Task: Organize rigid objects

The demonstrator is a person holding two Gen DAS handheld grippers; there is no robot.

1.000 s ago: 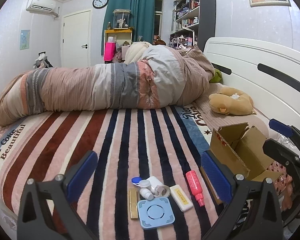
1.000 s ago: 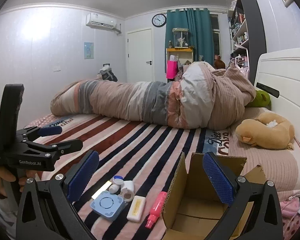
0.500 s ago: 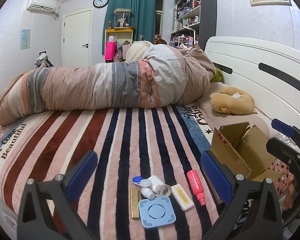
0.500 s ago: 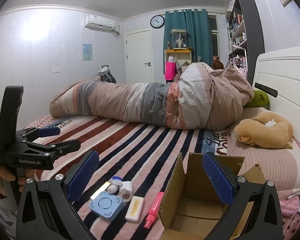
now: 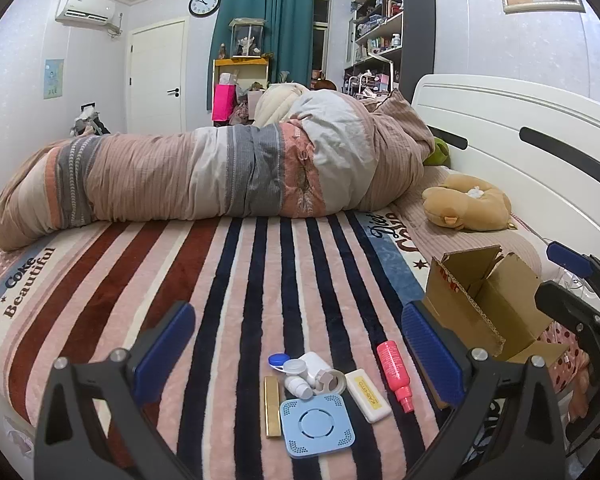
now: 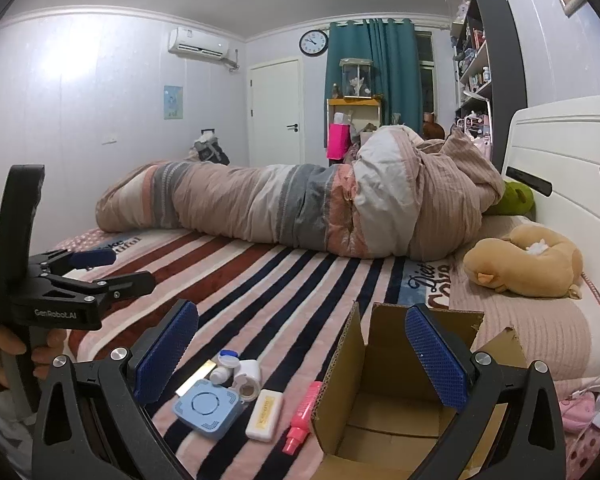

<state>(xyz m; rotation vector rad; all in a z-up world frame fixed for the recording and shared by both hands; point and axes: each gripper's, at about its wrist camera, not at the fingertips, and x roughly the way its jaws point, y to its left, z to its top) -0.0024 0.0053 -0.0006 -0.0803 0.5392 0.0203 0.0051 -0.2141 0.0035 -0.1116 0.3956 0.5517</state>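
Note:
A cluster of small items lies on the striped bed near the front edge: a blue square case [image 5: 317, 425] [image 6: 209, 407], a gold bar [image 5: 272, 405], white bottles and a lens case [image 5: 305, 374] [image 6: 236, 372], a white-yellow eraser box [image 5: 368, 395] [image 6: 265, 414] and a pink bottle [image 5: 395, 373] [image 6: 300, 417]. An open cardboard box [image 5: 488, 304] [image 6: 384, 396] stands to their right. My left gripper [image 5: 296, 348] is open and empty, above the items. My right gripper [image 6: 300, 356] is open and empty, over the box's left flap and the pink bottle.
A rolled quilt [image 5: 220, 176] lies across the far side of the bed. A tan plush toy [image 5: 466, 202] rests by the white headboard [image 5: 520, 148]. The left gripper body [image 6: 52, 300] shows at the left of the right wrist view.
Both grippers have drifted slightly back and up; the items and box sit a little lower and farther. Nothing was picked up.

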